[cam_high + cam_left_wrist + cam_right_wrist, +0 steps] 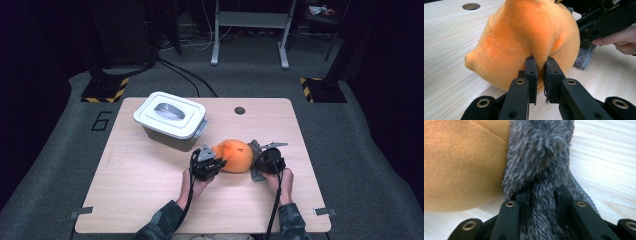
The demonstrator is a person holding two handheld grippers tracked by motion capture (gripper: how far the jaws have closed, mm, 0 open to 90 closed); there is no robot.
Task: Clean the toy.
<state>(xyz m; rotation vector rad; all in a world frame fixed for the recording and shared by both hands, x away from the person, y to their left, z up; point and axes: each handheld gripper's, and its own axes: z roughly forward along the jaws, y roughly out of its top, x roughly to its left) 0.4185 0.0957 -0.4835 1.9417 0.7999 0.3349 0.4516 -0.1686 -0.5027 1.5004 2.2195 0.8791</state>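
Observation:
An orange plush toy (235, 156) lies on the wooden table (150, 190), right of centre. A grey furry piece (256, 150) hangs off its right side. My left gripper (207, 162) is at the toy's left end. In the left gripper view the gripper (541, 60) is shut on a pinched fold of the orange plush (524, 37). My right gripper (267, 161) is at the toy's right end. In the right gripper view it (543, 191) is shut on a strand of the grey fur (539, 152), with the orange body (461, 165) to its left.
A white lidded box (171, 120) with a grey handle stands at the back left of the table, close to the toy. A round cable hole (240, 110) sits near the far edge. Bare tabletop lies at the front and left.

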